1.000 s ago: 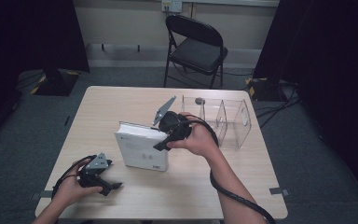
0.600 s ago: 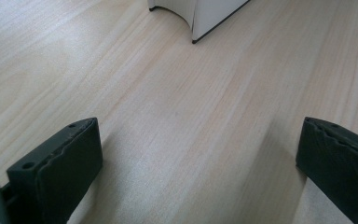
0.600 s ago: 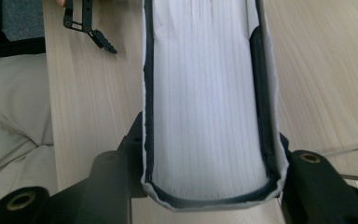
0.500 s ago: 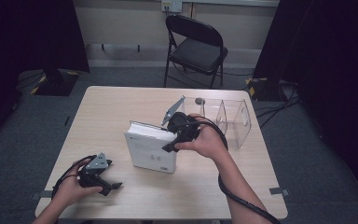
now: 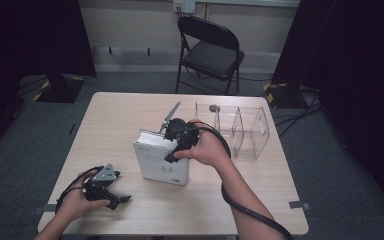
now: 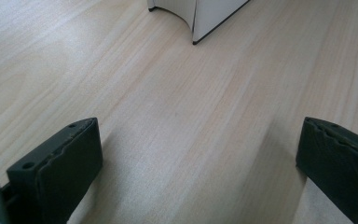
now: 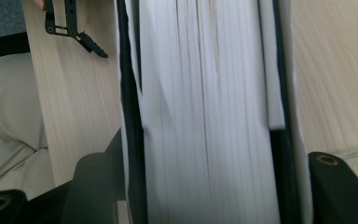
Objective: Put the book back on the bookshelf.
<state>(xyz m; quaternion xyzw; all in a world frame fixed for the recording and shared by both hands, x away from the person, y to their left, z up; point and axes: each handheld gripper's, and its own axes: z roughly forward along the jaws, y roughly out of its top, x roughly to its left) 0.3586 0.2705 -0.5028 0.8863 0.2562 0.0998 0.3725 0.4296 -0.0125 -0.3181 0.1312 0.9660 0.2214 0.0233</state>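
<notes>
A thick white book (image 5: 161,165) stands on its edge near the middle of the table (image 5: 110,120), front cover toward the person. My right gripper (image 5: 172,154) reaches down over its top edge. In the right gripper view the page block (image 7: 205,93) runs between the jaws of the right gripper (image 7: 209,196), which have just been opening; both pads sit beside the covers without visibly pressing. My left gripper (image 5: 120,199) rests at the table's front left, open, its jaws (image 6: 196,172) wide over bare wood, with a corner of the book (image 6: 200,14) ahead.
A clear plastic divided holder (image 5: 240,130) stands just right of the book. A black folding chair (image 5: 210,50) is behind the table. The left gripper (image 7: 74,32) appears far off in the right gripper view, beside a person's light trousers (image 7: 9,140).
The book has been tipped up from a low lean to standing on its edge and shifted slightly right. The right hand moved with it. The left hand stayed put.
</notes>
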